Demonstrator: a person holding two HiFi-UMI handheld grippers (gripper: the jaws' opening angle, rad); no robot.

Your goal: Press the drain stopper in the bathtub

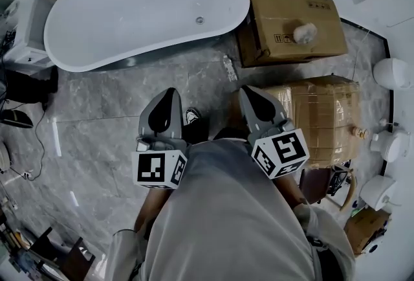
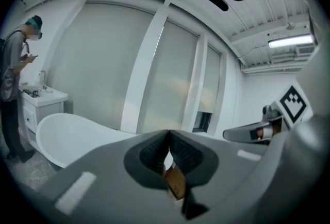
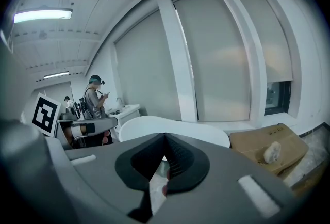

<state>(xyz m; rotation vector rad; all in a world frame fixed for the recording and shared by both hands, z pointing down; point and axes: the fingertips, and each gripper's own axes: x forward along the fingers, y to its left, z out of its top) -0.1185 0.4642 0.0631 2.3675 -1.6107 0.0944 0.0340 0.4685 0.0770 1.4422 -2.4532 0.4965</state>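
The white oval bathtub [image 1: 142, 11] stands on the grey floor ahead of me, and its small round drain stopper [image 1: 199, 20] lies on the tub bottom toward the right end. My left gripper [image 1: 170, 93] and right gripper [image 1: 246, 90] are held side by side at waist height, well short of the tub, and both point toward it. Each is shut with nothing between its jaws. In the left gripper view the closed tips [image 2: 168, 133] aim over the tub's rim [image 2: 67, 132]. The right gripper view has its tips [image 3: 165, 136] in front of the tub [image 3: 172, 126].
Two cardboard boxes lie right of the tub: a flat one [image 1: 294, 21] with a pale round object [image 1: 305, 32] on it, and a wrapped one [image 1: 320, 114]. A white cabinet [image 1: 26, 24] stands at the tub's left end, where a person [image 2: 13, 73] stands. White fixtures [image 1: 391, 72] line the right wall.
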